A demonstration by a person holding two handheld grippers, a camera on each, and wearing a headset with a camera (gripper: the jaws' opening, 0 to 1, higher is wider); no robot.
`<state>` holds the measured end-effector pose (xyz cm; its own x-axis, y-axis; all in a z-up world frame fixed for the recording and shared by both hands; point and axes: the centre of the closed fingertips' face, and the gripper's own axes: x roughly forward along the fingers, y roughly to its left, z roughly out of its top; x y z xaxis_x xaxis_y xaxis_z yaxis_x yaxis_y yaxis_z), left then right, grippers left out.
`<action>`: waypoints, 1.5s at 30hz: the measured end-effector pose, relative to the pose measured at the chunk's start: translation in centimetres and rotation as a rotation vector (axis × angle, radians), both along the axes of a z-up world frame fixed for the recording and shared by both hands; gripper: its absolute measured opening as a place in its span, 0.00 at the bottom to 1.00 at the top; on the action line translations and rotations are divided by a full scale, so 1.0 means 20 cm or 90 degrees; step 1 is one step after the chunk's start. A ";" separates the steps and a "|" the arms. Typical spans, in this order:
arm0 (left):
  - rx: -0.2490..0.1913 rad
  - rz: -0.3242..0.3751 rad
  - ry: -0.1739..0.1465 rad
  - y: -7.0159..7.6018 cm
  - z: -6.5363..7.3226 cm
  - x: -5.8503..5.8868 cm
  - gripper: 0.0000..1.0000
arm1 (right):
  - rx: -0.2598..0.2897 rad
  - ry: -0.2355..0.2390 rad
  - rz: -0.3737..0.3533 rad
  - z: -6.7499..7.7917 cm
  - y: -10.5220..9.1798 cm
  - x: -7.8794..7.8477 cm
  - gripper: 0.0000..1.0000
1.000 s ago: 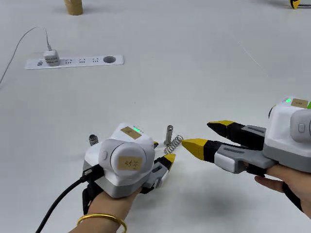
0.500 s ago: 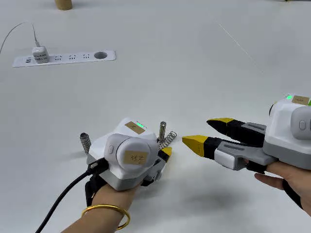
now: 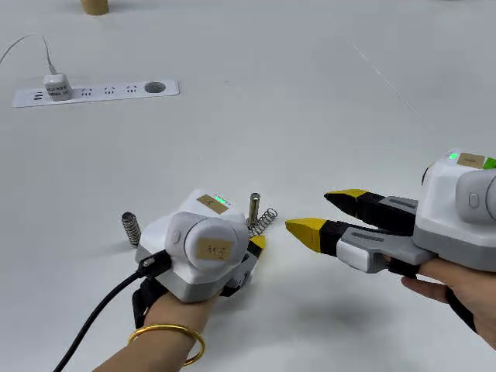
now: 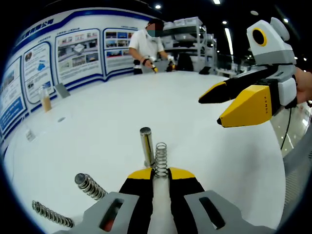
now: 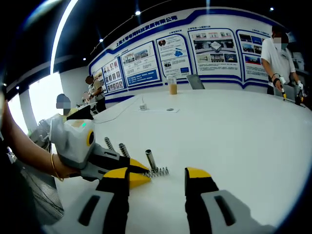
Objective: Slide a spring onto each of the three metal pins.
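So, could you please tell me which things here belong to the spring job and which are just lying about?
Job: spring in left gripper, bare pin, two sprung pins, right gripper.
Lying about: power strip, charger, tan container.

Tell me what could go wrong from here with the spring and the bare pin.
1. The left gripper pinches the spring by one end, and it leans beside the bare pin, not over its top; it may flex or pop out of the grip when lifted over the tip.
2. The pin stands upright close to the shut jaws; a nudge could probably tip it.
3. The open right gripper hangs close by and could bump the spring.
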<state>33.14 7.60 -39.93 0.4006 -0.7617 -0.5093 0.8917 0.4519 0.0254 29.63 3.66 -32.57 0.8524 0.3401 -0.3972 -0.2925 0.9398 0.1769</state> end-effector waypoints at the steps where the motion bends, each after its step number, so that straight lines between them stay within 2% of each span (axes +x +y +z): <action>1: 0.000 -0.001 -0.001 0.00 0.00 0.00 0.12 | 0.000 0.000 0.000 0.00 0.00 0.00 0.46; 6: 0.006 -0.011 -0.011 0.00 0.00 -0.01 0.11 | 0.004 0.002 -0.001 0.00 0.00 0.00 0.46; 14: 0.009 -0.012 -0.009 0.05 0.01 -0.04 0.10 | 0.025 0.007 -0.017 0.00 -0.01 0.01 0.45; 18: -0.013 -0.006 -0.016 0.06 0.05 -0.04 0.10 | 0.030 0.007 -0.016 0.01 -0.01 0.01 0.45; 22: -0.039 -0.002 -0.011 0.07 0.11 -0.05 0.10 | 0.043 0.009 -0.021 0.02 -0.02 0.03 0.43; 25: -0.051 -0.008 -0.018 0.07 0.16 -0.07 0.10 | 0.064 0.012 -0.028 0.04 -0.01 0.03 0.41; 31: -0.081 -0.014 -0.036 0.09 0.26 -0.10 0.10 | 0.085 0.008 -0.023 0.07 0.02 0.04 0.39; 38: -0.099 -0.017 -0.051 0.13 0.32 -0.12 0.10 | 0.123 0.010 0.006 0.11 0.10 0.05 0.34; 45: -0.134 -0.015 -0.061 0.15 0.39 -0.13 0.10 | 0.181 0.025 0.018 0.13 0.17 0.06 0.30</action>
